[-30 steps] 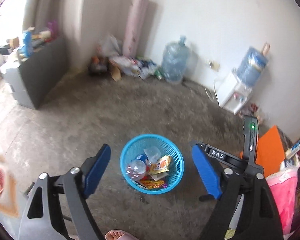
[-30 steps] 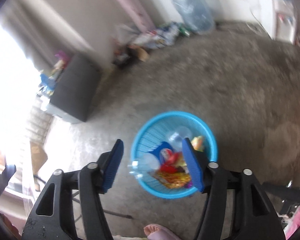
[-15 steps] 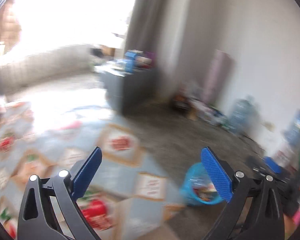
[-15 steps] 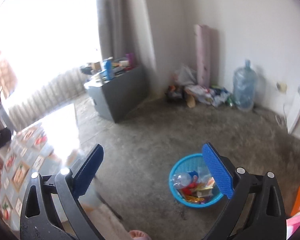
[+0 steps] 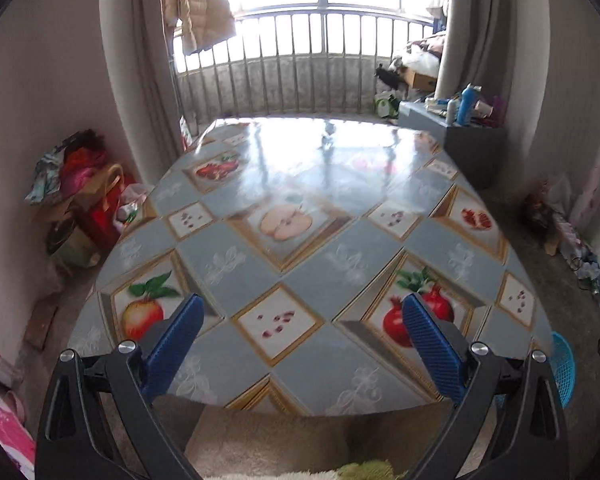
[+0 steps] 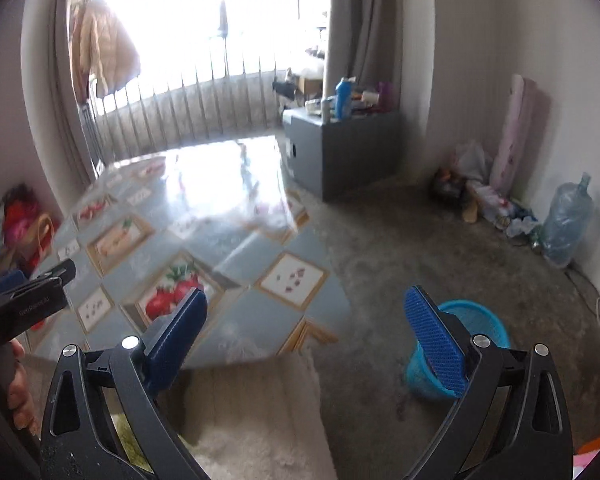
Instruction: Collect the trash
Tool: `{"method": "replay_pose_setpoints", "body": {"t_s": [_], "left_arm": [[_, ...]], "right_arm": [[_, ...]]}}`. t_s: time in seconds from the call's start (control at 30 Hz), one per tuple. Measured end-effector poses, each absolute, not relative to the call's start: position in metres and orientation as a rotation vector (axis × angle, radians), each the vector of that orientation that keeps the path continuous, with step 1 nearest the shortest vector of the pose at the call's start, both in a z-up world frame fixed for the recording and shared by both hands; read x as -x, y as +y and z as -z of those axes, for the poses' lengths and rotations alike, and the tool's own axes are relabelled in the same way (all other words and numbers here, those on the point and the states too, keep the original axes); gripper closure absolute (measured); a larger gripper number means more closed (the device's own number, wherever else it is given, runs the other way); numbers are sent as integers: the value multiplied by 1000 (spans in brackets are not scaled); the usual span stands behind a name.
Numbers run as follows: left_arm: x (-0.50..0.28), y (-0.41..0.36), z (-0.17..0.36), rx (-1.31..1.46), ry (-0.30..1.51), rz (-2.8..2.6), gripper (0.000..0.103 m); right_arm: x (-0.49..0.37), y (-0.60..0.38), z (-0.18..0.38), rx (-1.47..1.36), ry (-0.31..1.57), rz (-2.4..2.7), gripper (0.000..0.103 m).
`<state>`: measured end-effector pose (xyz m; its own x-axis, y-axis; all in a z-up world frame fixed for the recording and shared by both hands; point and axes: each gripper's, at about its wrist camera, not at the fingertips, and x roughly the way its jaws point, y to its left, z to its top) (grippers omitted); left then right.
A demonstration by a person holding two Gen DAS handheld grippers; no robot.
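Observation:
My left gripper (image 5: 304, 344) stands open over the near edge of a table (image 5: 300, 264) covered with a fruit-patterned cloth; nothing is between its blue pads. The table top shows no loose items. My right gripper (image 6: 306, 334) is also open and empty, hanging over the table's near right corner (image 6: 236, 280). The blue mesh trash basket (image 6: 474, 322) sits on the concrete floor to the right of the table, partly hidden behind the right finger; its rim (image 5: 562, 364) peeks out at the right edge of the left wrist view. The left gripper's body (image 6: 24, 304) shows at the left of the right wrist view.
A grey cabinet (image 6: 344, 152) with bottles on top stands beyond the table by the balcony railing (image 5: 300, 72). Bags and clothes (image 5: 80, 196) pile up at the left wall. A large water jug (image 6: 566, 224) and clutter line the right wall. A fluffy cushion (image 6: 252, 412) lies below me.
Both grippers swung left, away from the blue basket with its wrappers and bottle, and now face the patterned table. Both sets of jaws opened wider.

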<state>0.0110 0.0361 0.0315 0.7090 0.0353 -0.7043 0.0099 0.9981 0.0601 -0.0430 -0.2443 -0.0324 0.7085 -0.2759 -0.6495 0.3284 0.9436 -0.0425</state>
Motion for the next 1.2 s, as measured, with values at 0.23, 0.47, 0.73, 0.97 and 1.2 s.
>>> {"method": "replay_pose_setpoints", "body": {"t_s": [0.23, 0.47, 0.73, 0.97, 1.2], "left_arm": [[-11, 40, 6, -52, 947, -19, 6], [-17, 33, 6, -87, 966, 14, 6], [-17, 27, 10, -113, 962, 30, 6], [-18, 24, 14, -119, 970, 39, 6], [-18, 23, 14, -126, 971, 45, 6]], "right_arm": [[41, -229, 68, -26, 871, 403, 8], [41, -224, 71, -12, 894, 441, 8], [33, -222, 80, -8, 916, 434, 8], [32, -223, 80, -6, 922, 437, 8], [32, -223, 81, -2, 926, 437, 8]]}}
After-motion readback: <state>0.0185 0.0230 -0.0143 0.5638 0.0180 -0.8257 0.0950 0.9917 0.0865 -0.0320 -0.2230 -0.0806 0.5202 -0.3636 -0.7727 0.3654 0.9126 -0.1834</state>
